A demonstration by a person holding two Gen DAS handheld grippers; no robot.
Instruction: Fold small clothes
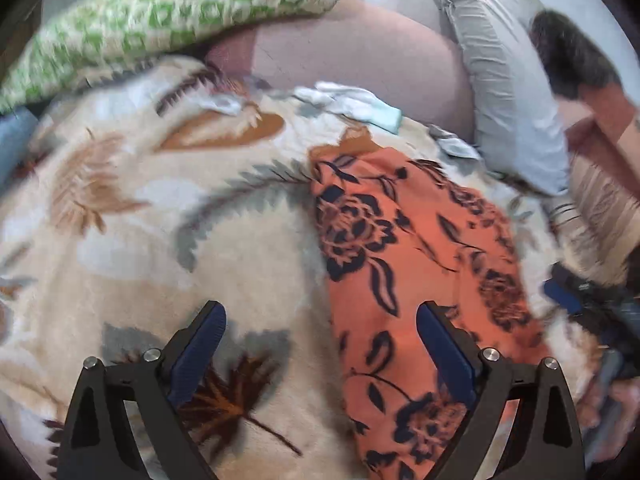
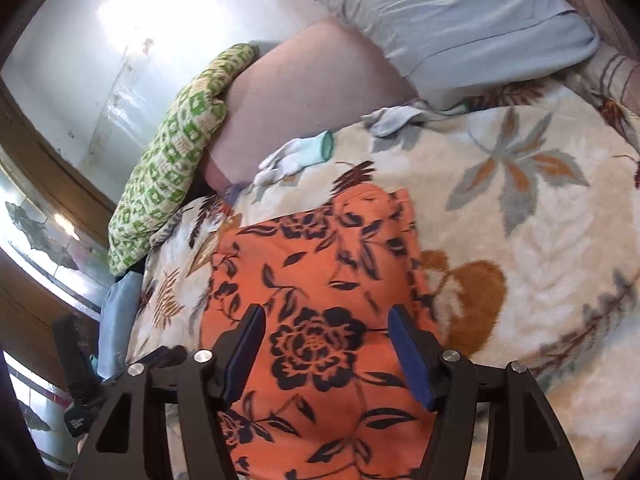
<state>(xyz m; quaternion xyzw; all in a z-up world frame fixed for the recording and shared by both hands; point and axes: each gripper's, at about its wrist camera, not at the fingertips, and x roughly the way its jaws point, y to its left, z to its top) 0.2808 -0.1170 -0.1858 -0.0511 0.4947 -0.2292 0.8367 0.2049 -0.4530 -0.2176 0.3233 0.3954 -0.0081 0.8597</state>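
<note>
An orange cloth with dark floral print [image 1: 404,240] [image 2: 320,280] lies spread on a cream leaf-patterned blanket [image 1: 140,208] [image 2: 540,220]. My left gripper [image 1: 320,306] hovers open and wide above the cloth's left edge, its right finger over the orange fabric and its left finger over the blanket. My right gripper [image 2: 326,312] stands open over the cloth, with a large printed flower between its fingers. The fabric lies flat under it and neither pad presses on it.
Small white and teal garments [image 1: 352,104] [image 2: 296,152] lie at the blanket's far edge. Behind them are a green patterned pillow [image 1: 160,20] [image 2: 172,152], a mauve cushion [image 1: 360,56] and a grey pillow [image 1: 508,100] [image 2: 460,20]. A person [image 1: 576,56] sits at far right.
</note>
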